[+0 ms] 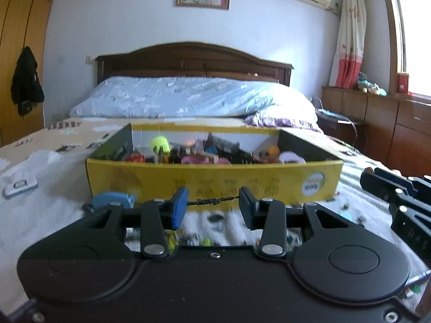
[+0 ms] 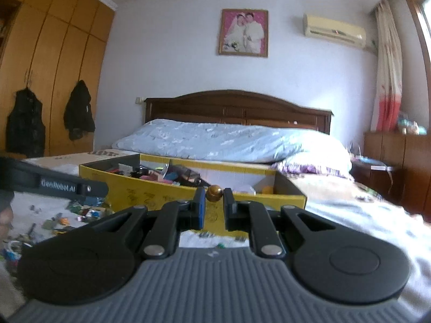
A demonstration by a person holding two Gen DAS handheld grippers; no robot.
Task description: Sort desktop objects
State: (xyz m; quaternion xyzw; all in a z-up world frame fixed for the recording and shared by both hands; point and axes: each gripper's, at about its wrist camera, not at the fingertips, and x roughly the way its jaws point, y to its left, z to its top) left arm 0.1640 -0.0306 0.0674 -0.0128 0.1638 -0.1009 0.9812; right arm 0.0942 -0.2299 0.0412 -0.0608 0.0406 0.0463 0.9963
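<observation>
We see the left gripper (image 1: 212,202) clamped endwise on a thin dark rod (image 1: 212,201), likely light but prone to pivot. The right gripper (image 2: 214,197) pinches a small gold ball (image 2: 214,193), slick and best held across its middle. Both hover before the yellow box (image 1: 215,180) mid-bed, its near wall in the way

Bright daylight from the right-hand window (image 1: 414,27); soft blur, edges bowed by fisheye.
</observation>
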